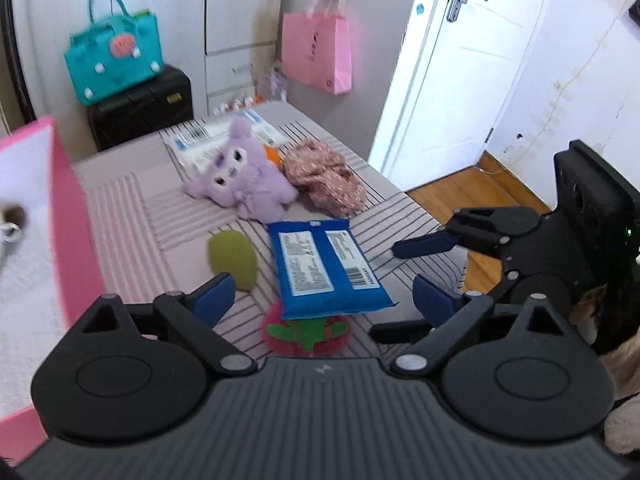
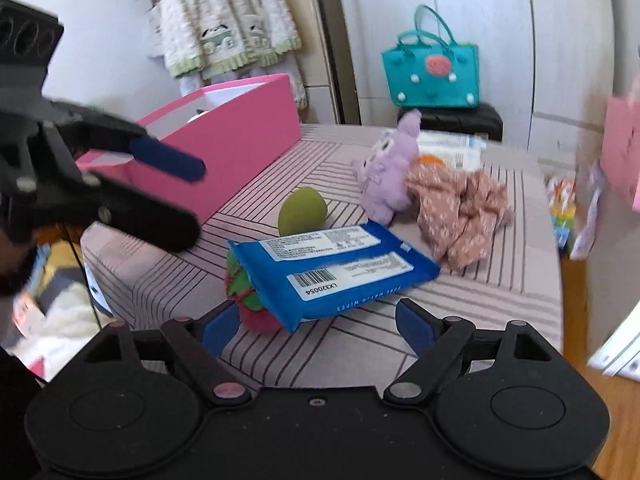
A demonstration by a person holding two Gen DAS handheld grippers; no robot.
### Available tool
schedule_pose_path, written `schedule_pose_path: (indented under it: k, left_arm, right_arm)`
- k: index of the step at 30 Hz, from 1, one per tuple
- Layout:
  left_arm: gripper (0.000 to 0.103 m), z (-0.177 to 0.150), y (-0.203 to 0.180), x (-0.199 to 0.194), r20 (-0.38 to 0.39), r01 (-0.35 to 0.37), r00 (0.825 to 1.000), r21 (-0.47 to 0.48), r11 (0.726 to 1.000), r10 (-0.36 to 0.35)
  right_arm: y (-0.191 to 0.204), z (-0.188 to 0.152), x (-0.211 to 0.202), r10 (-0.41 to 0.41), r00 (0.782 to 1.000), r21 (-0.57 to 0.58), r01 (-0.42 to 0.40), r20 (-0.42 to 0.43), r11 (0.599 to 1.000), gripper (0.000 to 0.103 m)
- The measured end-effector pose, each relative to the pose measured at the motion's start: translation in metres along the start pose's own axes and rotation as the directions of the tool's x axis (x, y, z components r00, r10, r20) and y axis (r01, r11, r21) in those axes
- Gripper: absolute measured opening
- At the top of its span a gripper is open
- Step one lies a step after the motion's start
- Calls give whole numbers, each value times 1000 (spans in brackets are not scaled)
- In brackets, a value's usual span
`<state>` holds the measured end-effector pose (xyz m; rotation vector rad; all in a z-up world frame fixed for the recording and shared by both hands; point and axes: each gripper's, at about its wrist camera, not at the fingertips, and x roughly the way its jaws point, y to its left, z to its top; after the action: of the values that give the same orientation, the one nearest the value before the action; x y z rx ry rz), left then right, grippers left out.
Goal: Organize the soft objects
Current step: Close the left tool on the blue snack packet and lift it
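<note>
Soft things, namely the wipes pack (image 1: 326,268), purple plush (image 1: 242,178), green toy (image 1: 233,258) and pink cloth (image 1: 326,180), lie unsorted outside the pink box (image 2: 224,132), while left gripper (image 1: 324,294) and right gripper (image 2: 316,322) hover spread and empty.

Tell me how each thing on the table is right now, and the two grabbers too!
Left gripper: open, holding nothing.
Right gripper: open, holding nothing.
Blue wipes pack: label side up, one end propped on the red toy.
Red toy: partly covered by the pack.
Green toy: lying loose.
Purple plush: lying tipped over.
Pink cloth: crumpled.
Pink box: open on top.
</note>
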<state>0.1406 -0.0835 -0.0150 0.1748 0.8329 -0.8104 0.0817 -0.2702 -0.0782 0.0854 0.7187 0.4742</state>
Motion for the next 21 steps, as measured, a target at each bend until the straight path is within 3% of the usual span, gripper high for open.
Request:
schedule_pose_path:
  k: [4,9,16,21]
  left_arm:
    - [82,5,4,26,-58,5,998,-35,999,-7]
    - [70,8,18,54,-126,40,990,-136,990,-57]
    - [65,7,30,74,-158,78,981,-226,971,-116]
    - [51,9,30,74,-151,45,985,-205,978,-78]
  right_arm:
    - [-11,-1,13,34,999,81,-32,-30,996,88]
    - [-15,-1,21,36,998,95,-30,-56,995,88]
    - [-21,4,30,66,996,156,-55,-64,986,88]
    - [-21,11,34,71,992,163,-53,-104,985,88]
